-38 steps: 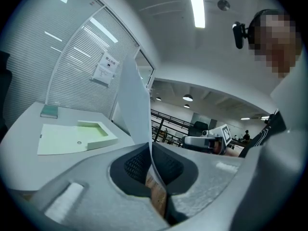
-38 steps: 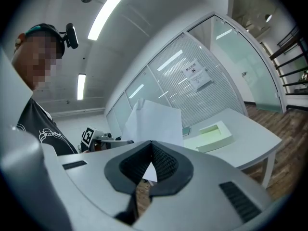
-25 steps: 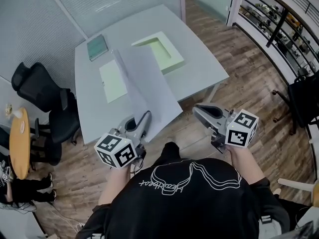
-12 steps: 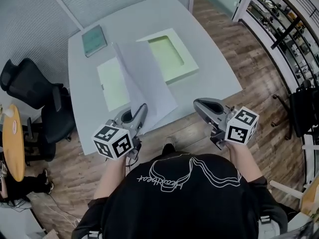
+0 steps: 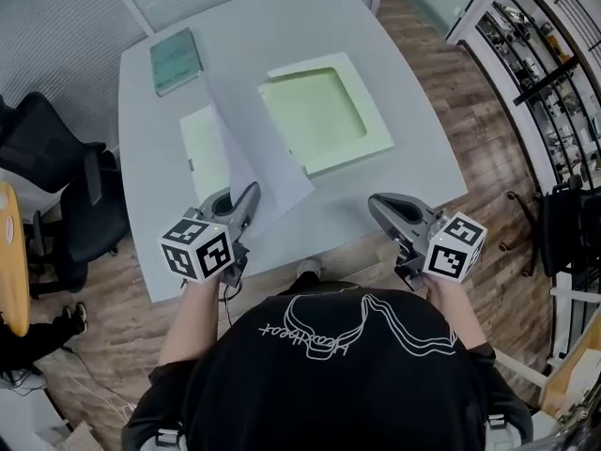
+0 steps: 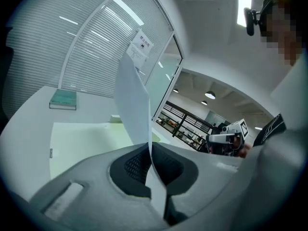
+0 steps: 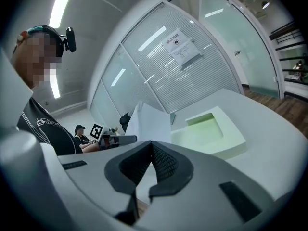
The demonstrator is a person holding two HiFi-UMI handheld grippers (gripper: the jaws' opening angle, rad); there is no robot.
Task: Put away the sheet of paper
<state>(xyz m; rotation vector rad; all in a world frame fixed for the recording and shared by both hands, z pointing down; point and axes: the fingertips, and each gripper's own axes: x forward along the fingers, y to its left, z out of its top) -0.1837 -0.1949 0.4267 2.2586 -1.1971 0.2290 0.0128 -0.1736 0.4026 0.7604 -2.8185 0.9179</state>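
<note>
The left gripper [image 5: 246,203] is pinching the sheet of paper [image 5: 255,148] by its near edge, its 2 jaws clamped tight. The green tray [image 5: 377,141] is lying just right of the sheet (the right gripper [image 5: 383,207] is sitting closed, empty).

Matt paper sheet [image 5: 255,148]; smooth grey table [image 5: 282,26] (wood-plank floor [image 5: 493,191]).

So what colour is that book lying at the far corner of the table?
The book is teal green; the head view shows it best.
</note>
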